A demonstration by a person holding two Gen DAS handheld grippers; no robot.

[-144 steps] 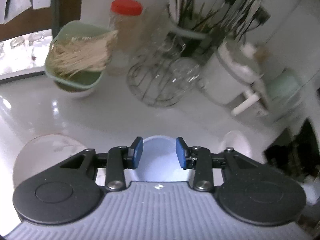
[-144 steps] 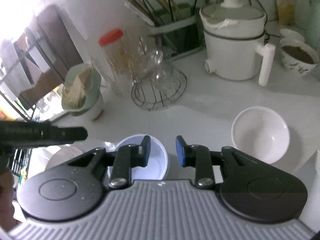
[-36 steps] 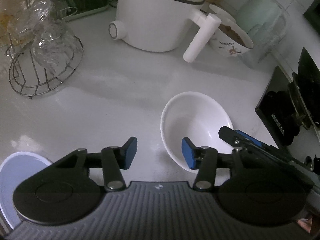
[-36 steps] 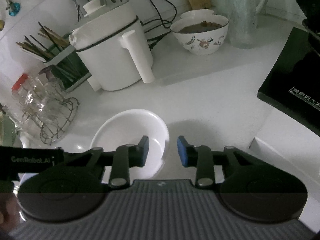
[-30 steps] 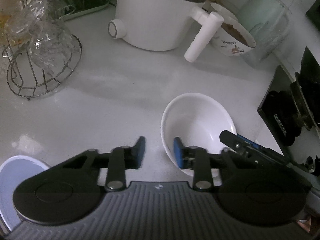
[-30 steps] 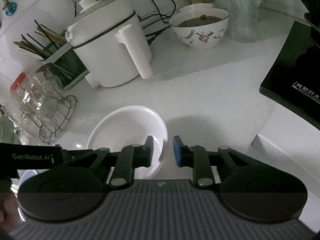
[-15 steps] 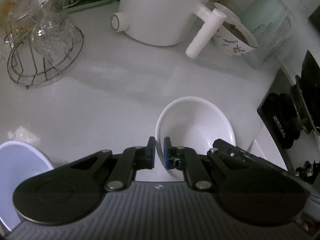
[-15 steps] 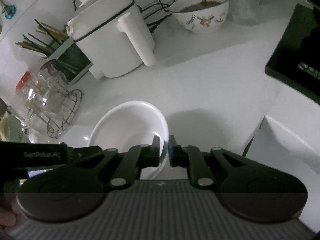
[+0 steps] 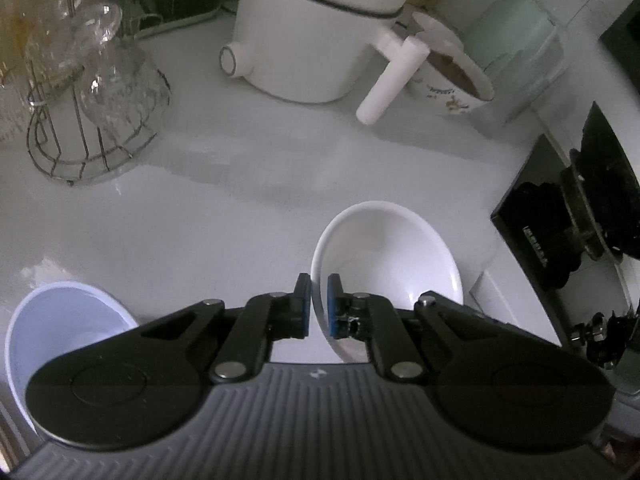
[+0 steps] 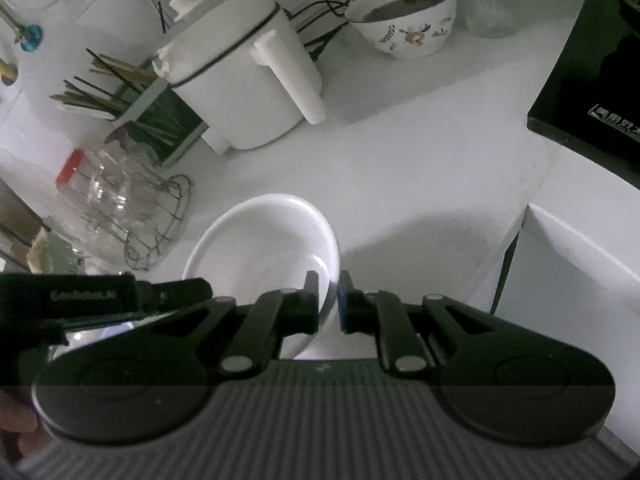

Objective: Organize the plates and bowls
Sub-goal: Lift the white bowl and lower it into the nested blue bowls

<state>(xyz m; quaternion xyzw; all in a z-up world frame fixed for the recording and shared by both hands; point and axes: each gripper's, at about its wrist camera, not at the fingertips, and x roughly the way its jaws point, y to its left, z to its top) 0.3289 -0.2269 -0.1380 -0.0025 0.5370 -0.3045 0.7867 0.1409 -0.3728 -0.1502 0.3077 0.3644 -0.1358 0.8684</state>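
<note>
**Both grippers clamped on the bowl's rim**

Left gripper (image 9: 319,300) and right gripper (image 10: 328,298) had just closed from open, each now pinching a near edge of the white bowl (image 9: 390,256) on the counter (image 9: 224,200), so a two-handed lift seemed imminent. Round, without a long axis, the bowl faced up, perhaps slightly tilted.

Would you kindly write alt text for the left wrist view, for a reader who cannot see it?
The left gripper is clamped on the near rim of a white bowl on a white counter. A pale blue bowl sits at lower left; a white pot with a handle and a wire rack of glassware stand behind.
</note>
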